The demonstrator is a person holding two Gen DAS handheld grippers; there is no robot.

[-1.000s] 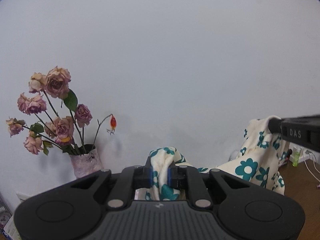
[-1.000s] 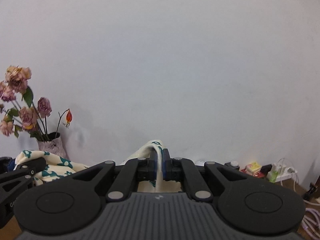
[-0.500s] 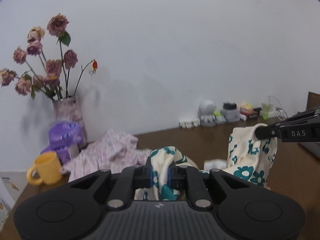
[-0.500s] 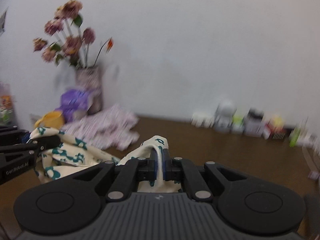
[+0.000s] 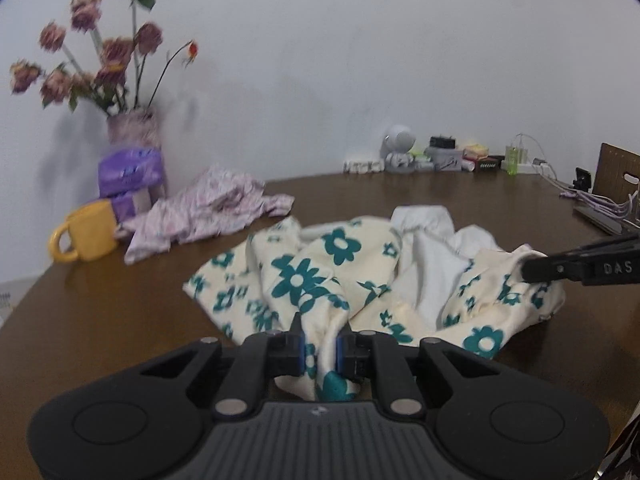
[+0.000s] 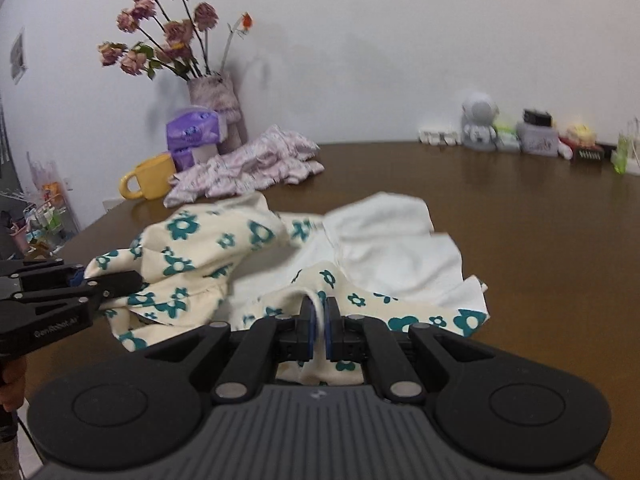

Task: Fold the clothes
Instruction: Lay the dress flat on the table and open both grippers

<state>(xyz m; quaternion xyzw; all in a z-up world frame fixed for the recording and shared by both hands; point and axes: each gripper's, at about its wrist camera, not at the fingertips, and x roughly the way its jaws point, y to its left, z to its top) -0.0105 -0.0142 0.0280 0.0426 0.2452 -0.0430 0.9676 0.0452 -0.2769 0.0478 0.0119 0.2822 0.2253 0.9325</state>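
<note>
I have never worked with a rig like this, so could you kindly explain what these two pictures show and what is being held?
Each picture comes from a camera mounted on a hand-held two-finger gripper, looking forward along its fingers. The left gripper and the right gripper are each clamped on an edge of the cream floral garment, which lies crumpled on the brown table. Further back sit a pink garment, a yellow mug, a purple tissue pack and a vase of dried roses.
</note>
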